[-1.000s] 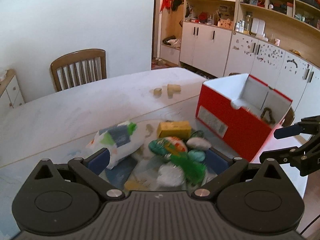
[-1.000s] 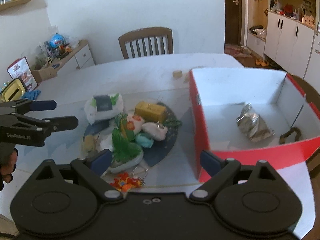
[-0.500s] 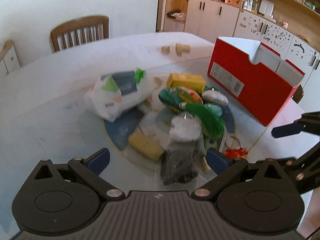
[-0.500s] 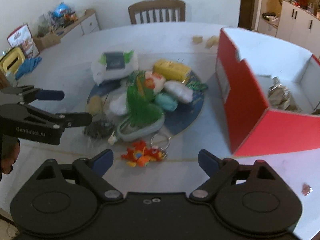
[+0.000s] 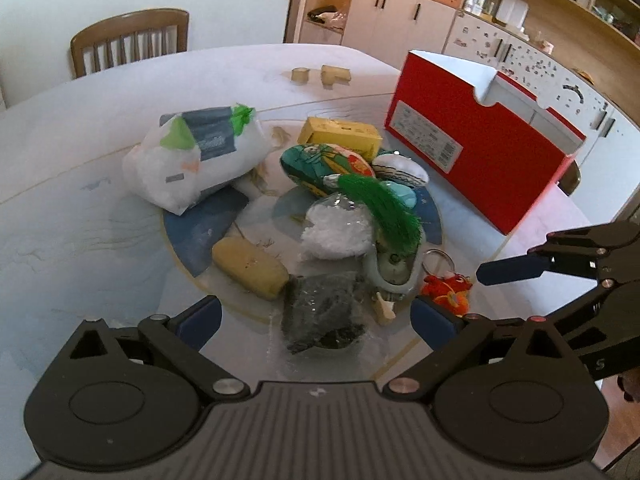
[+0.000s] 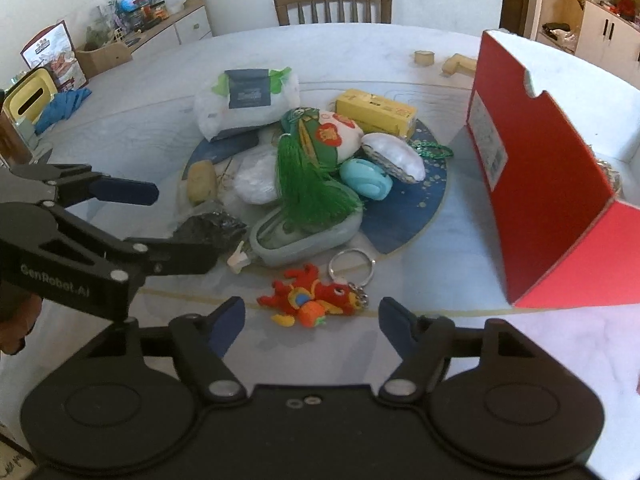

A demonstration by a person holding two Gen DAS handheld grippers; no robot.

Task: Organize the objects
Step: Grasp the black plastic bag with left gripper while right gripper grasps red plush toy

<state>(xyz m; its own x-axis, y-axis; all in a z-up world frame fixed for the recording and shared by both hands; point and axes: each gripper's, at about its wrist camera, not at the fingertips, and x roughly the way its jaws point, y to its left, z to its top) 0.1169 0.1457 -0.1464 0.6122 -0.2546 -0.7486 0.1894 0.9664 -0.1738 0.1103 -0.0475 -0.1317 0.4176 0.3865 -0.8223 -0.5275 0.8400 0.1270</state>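
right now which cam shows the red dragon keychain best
The right wrist view: the red dragon keychain lies whole, ring and chain included, just ahead of the open right gripper. The left wrist view shows it at the side, partly behind a left fingertip.

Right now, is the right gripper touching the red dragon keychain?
Apart. The right wrist view shows the right gripper open, with bare table between both fingertips and the red dragon keychain.

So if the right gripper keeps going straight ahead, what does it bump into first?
Probably the red dragon keychain: it lies on the table right between the open fingers of the right gripper. Beyond it sits the grey-green case. Depth is hard to judge.
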